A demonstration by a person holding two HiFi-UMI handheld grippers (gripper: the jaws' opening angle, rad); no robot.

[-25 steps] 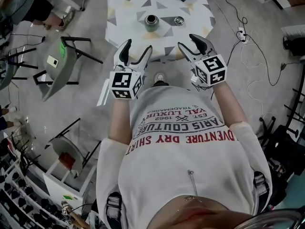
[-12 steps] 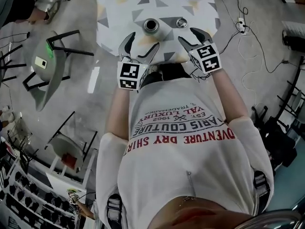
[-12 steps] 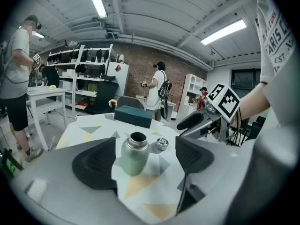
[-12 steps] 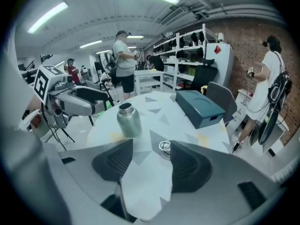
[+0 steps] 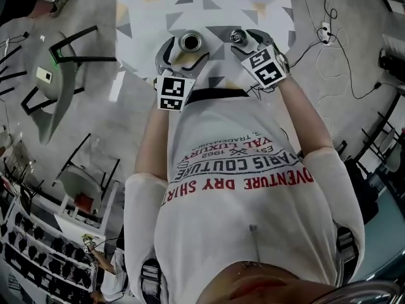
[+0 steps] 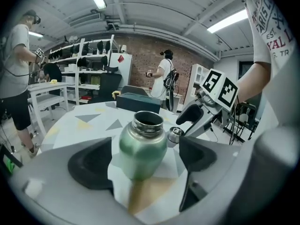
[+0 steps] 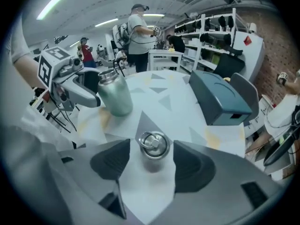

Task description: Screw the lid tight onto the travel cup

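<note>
Green travel cup [image 6: 143, 146] stands lidless between the left gripper's [image 5: 182, 57] jaws, untouched; beside the cup, the lid [image 7: 153, 145] lies loose between the right gripper's [image 5: 248, 43]; both pairs have just been opening. This looks like the reach; next, each must clamp squarely.

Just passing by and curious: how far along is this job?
Nothing done yet: the green metal travel cup stands open, the small silver ring-topped lid apart beside it. In hand: the left tool frames the cup, the right tool the lid; both jaws have just been opening, gripping neither. Left: grasp both, seat the lid, screw it tight.
</note>
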